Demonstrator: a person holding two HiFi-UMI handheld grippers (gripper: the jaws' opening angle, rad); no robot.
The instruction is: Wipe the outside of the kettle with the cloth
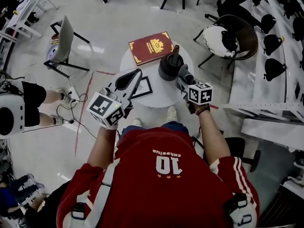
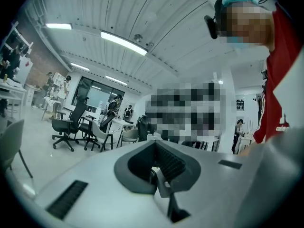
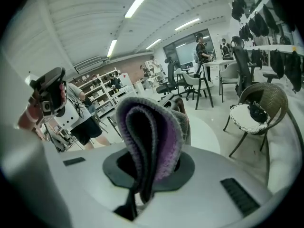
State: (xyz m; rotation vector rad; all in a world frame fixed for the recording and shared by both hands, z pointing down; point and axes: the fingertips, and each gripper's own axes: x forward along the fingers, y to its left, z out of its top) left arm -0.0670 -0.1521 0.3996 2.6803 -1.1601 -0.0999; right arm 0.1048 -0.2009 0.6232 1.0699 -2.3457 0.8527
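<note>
Observed from the floor: the person stands at a round white counter [image 1: 159, 99] with a gripper in each hand.

R gripper [image 1: 183, 76]: jaws clenched on a folded cloth [image 3: 149, 141], purple and grey, which bulges up out of the jaws and fills the space betw. them. The kettle [image 1: 170, 66], dark, stands upright on the counter directly ahead of these jaws. The jaw tips sit close against its near side; contact can't be confirmed from the head view.

L gripper [image 1: 129, 80]: jaws released, slightly apart, nothing betw. them. The left gripper view [image 2: 159, 167] is tilted up toward the ceiling lights and office chairs. These jaws are held to the left of the kettle, well apart from it, above a black-framed item [image 1: 143, 87] lying flat on the counter.

Other items: a red book [image 1: 151, 47] lies beyond both jaws at the counter's far edge, just beside the kettle. A wicker chair [image 1: 247, 34] stands off to the right of the R jaws.
</note>
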